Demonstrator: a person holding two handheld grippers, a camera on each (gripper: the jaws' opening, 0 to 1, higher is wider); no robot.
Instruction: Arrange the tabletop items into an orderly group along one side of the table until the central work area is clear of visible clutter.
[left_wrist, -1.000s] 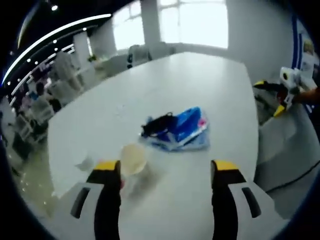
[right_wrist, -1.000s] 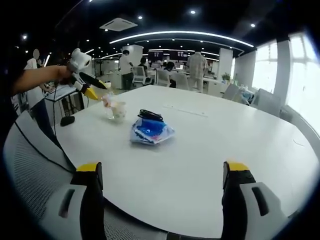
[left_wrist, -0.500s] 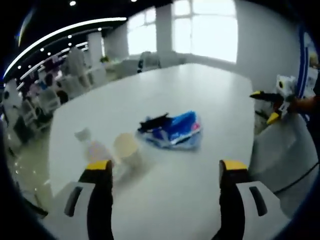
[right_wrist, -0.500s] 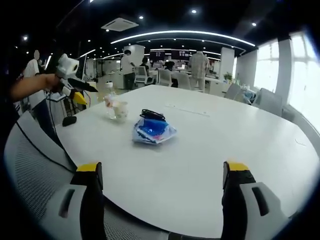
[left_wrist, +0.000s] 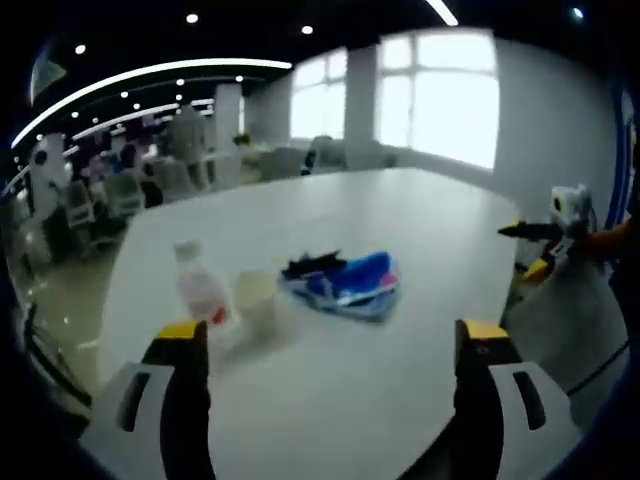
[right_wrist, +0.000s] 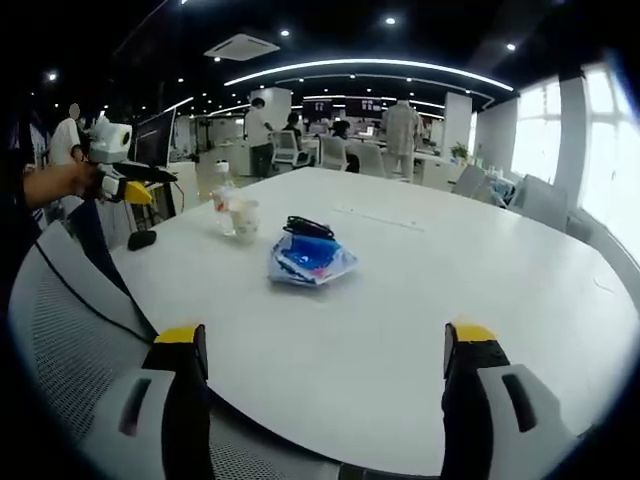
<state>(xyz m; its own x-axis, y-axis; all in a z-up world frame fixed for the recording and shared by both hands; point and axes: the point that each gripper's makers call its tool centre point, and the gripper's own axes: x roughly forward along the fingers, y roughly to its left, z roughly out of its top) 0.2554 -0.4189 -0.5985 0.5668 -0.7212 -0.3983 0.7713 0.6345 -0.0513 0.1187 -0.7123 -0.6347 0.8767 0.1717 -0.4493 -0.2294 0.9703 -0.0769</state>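
I'm seeing a big white surface with a small bottle, a cup just beside it, and a blue packet nearby.

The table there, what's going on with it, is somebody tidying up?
A person holds tongs in each hand over a white table, both open and holding nothing. The left tongs face a bottle and a cup standing close together near the edge, with a blue bag beside them. The right tongs hang at the table's edge. Nothing is gripped now.
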